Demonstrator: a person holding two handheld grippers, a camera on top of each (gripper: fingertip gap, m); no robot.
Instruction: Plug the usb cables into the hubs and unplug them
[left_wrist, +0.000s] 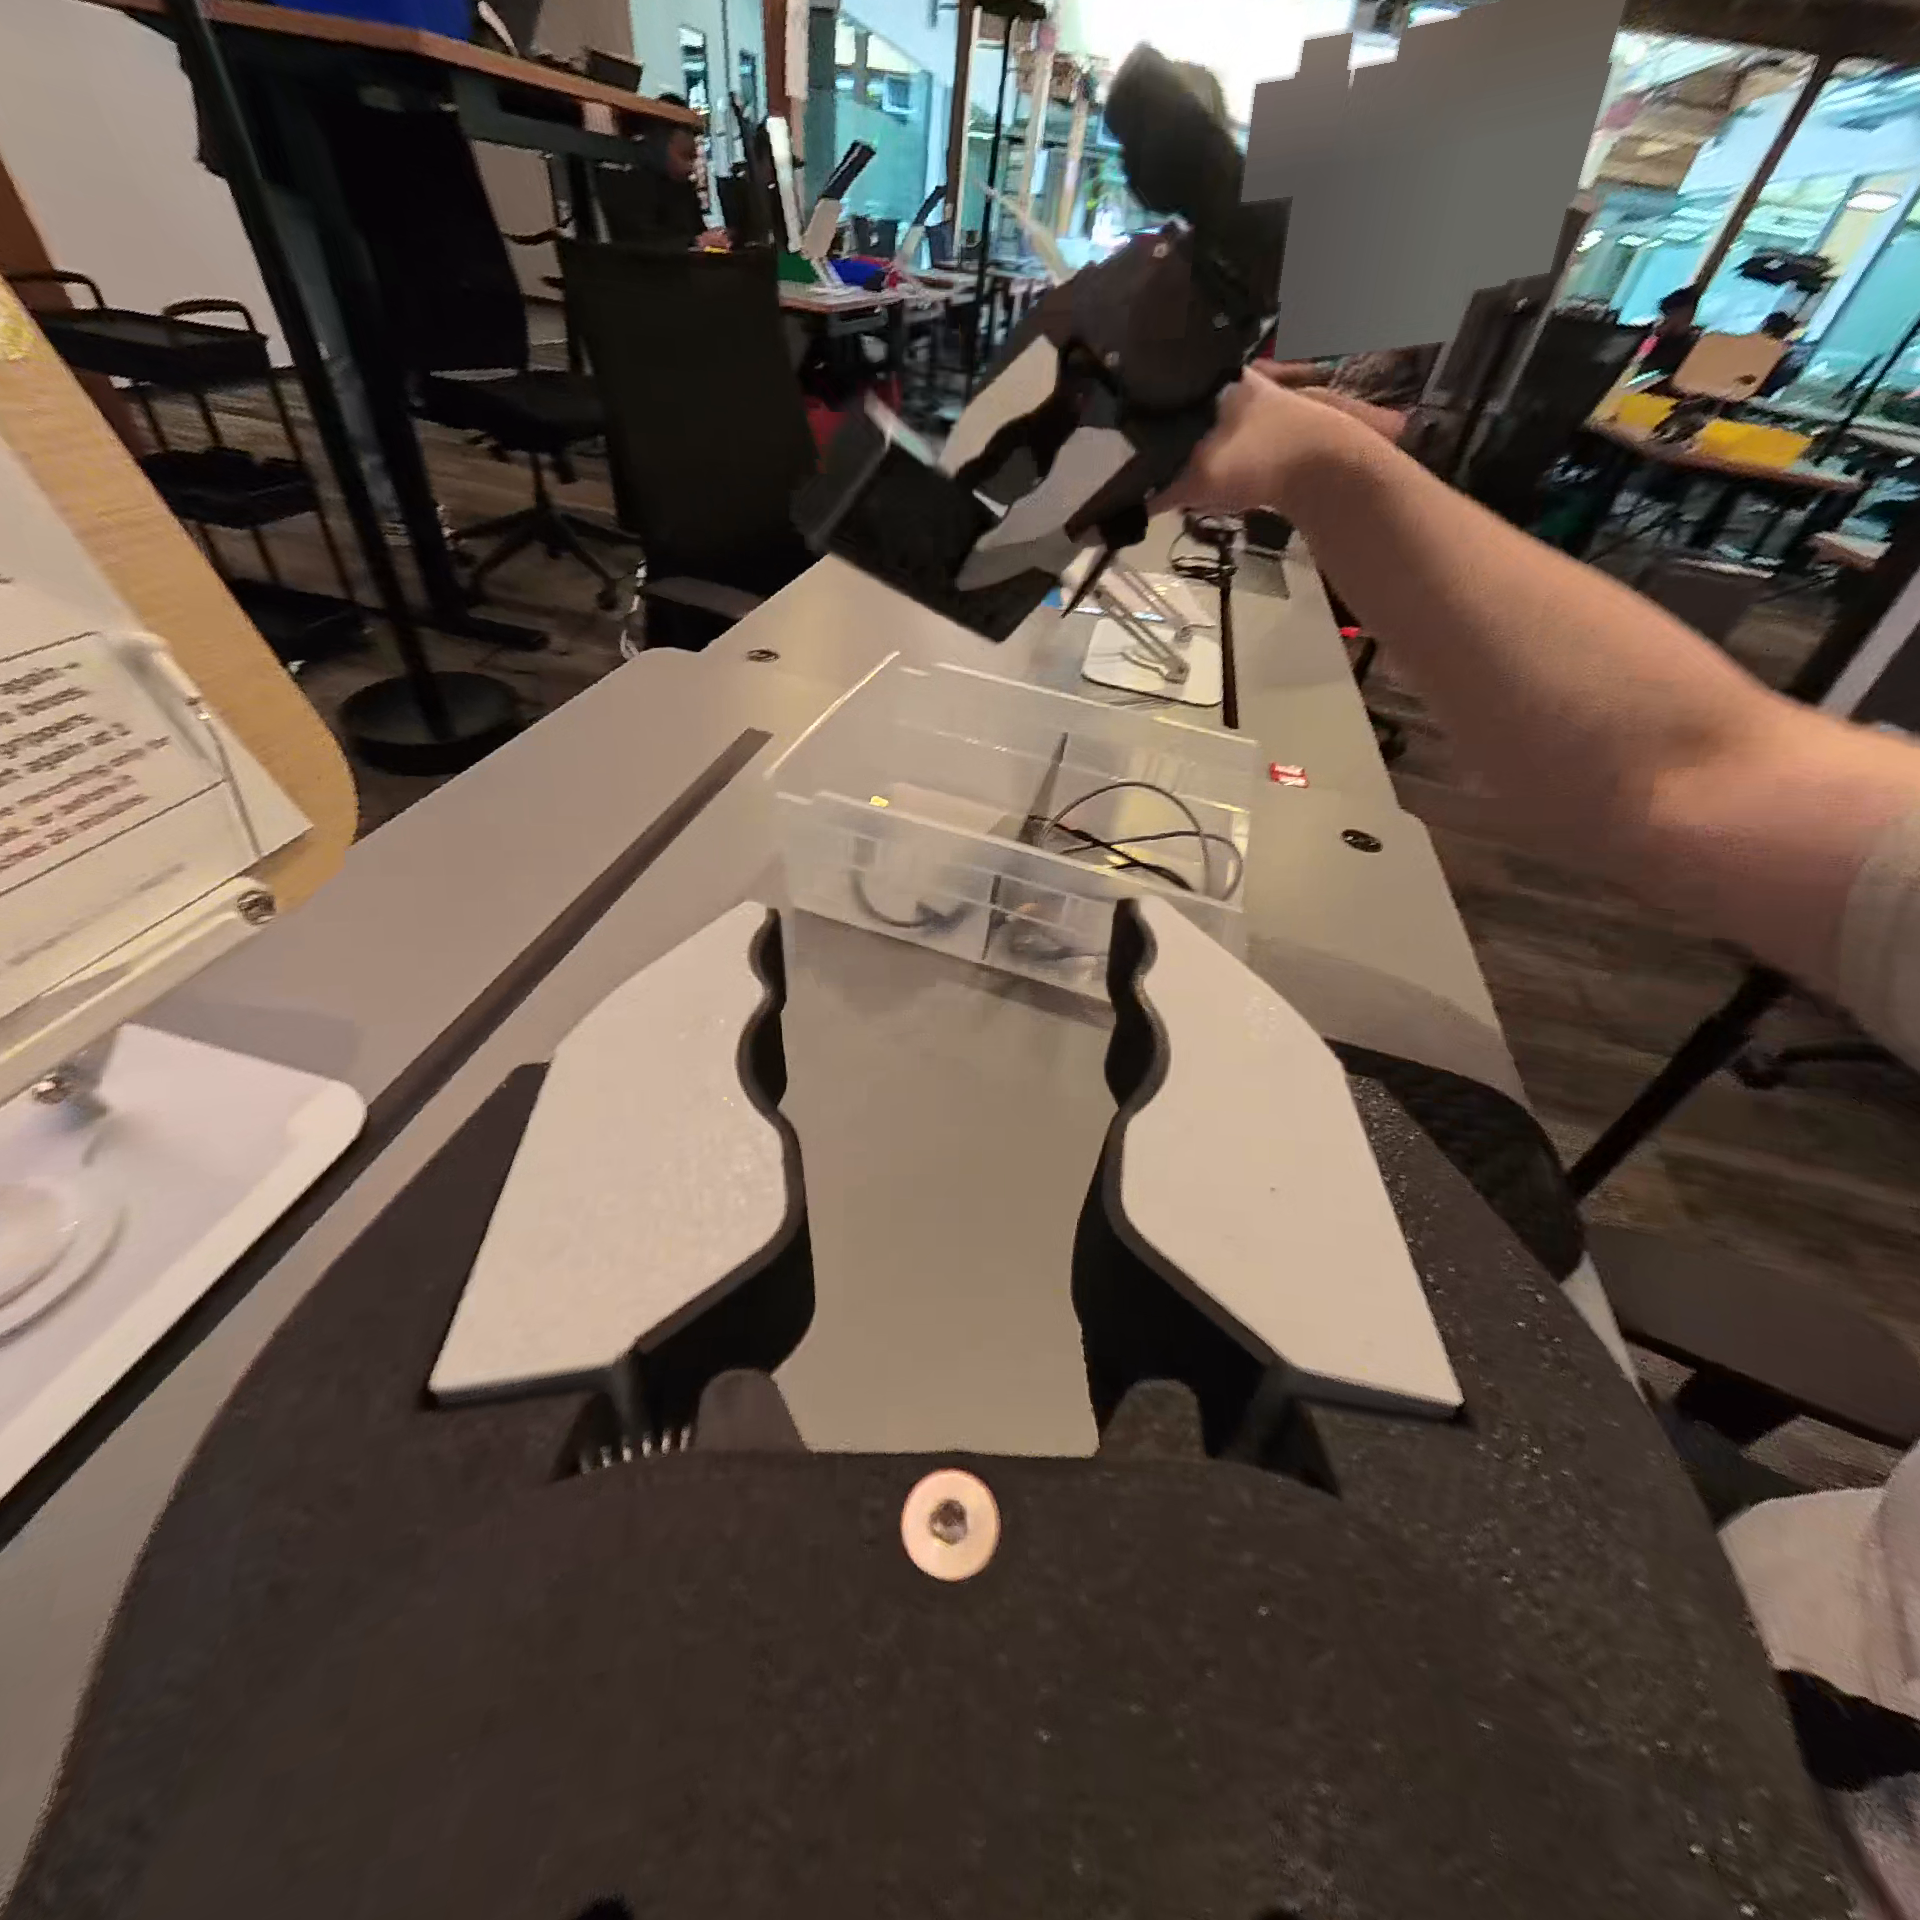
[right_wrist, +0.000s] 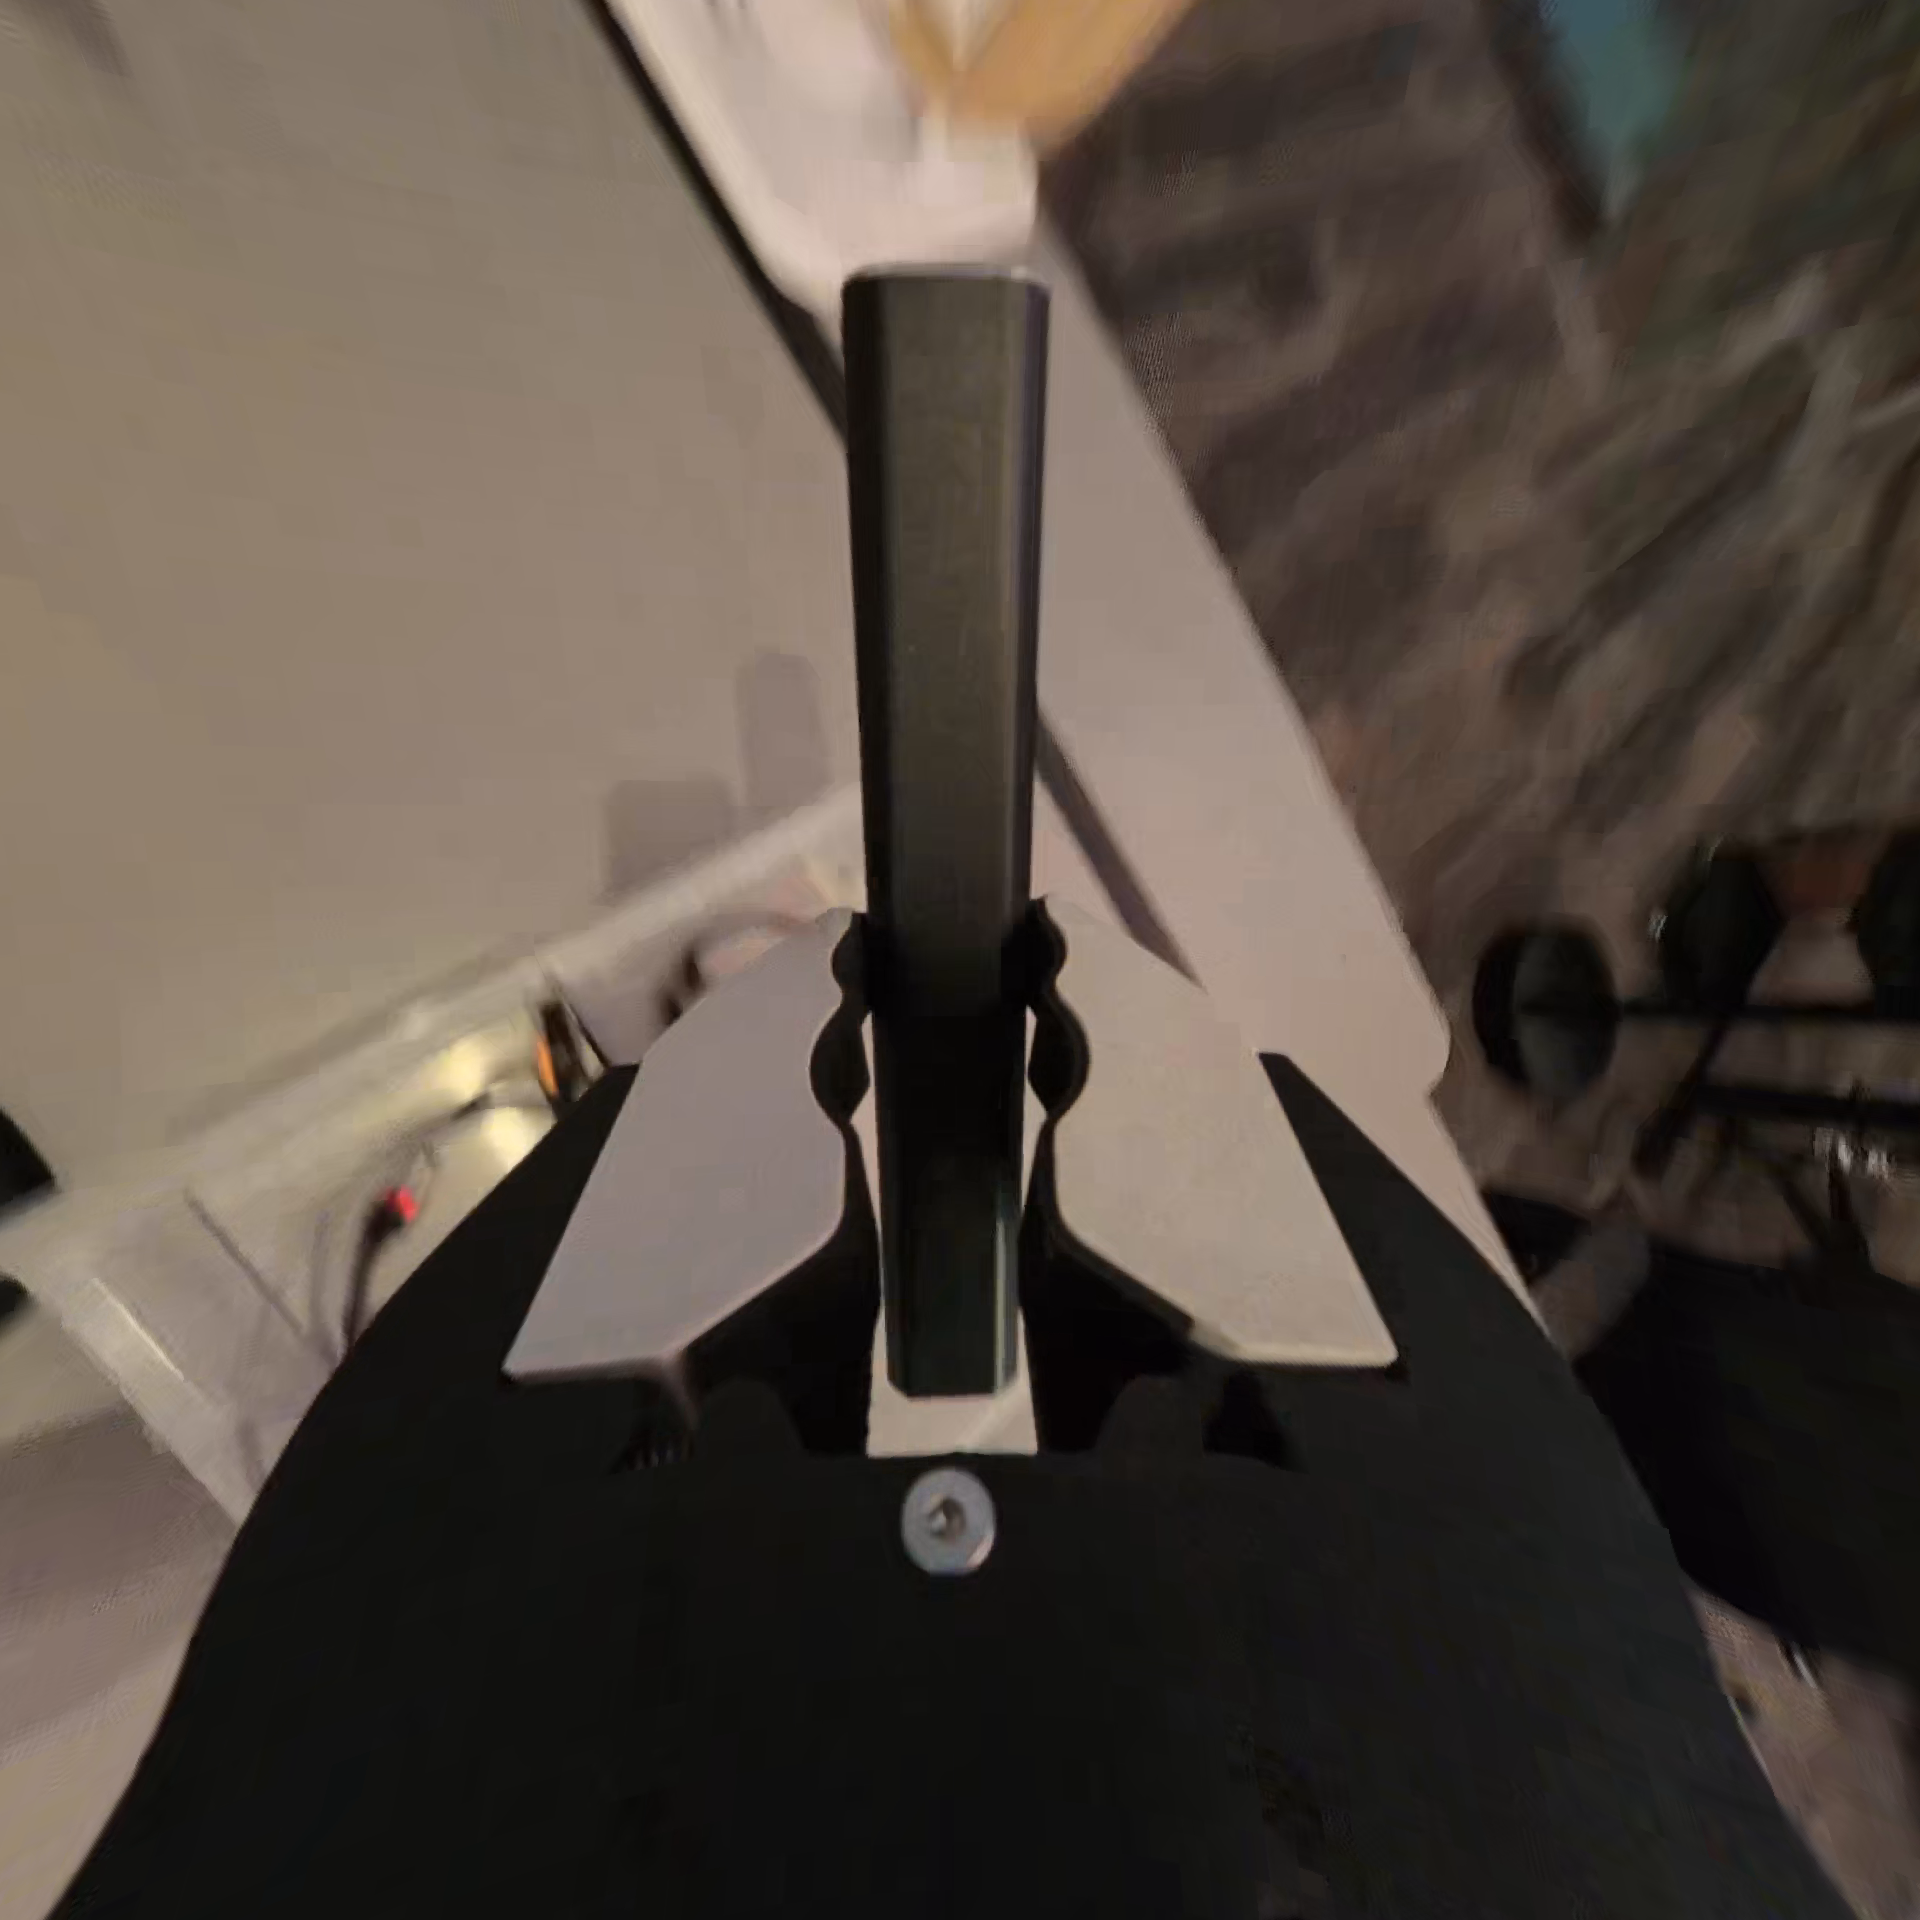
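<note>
My left gripper (left_wrist: 951, 925) is open and empty, low over the grey table (left_wrist: 582, 894), its fingertips just short of a clear plastic box (left_wrist: 935, 727). The box has compartments with thin black USB cables (left_wrist: 1143, 842) in them. My right gripper (left_wrist: 1039, 488) is held up in the air beyond the box by a person's hand. In the right wrist view the right gripper (right_wrist: 943, 935) is shut on a long dark grey hub (right_wrist: 940, 623), which sticks out forward past the fingertips. The hub also shows in the left wrist view (left_wrist: 914, 520). The right wrist view is blurred by motion.
A clear sign holder (left_wrist: 104, 810) with a printed sheet stands at the left on a white base. A white stand (left_wrist: 1143, 655) and a small red item (left_wrist: 1288, 774) lie farther back. The person's forearm (left_wrist: 1558, 727) crosses from the right. The table edge runs along the right, with chairs beyond. My hands' fingertips stand some 30 cm from each other.
</note>
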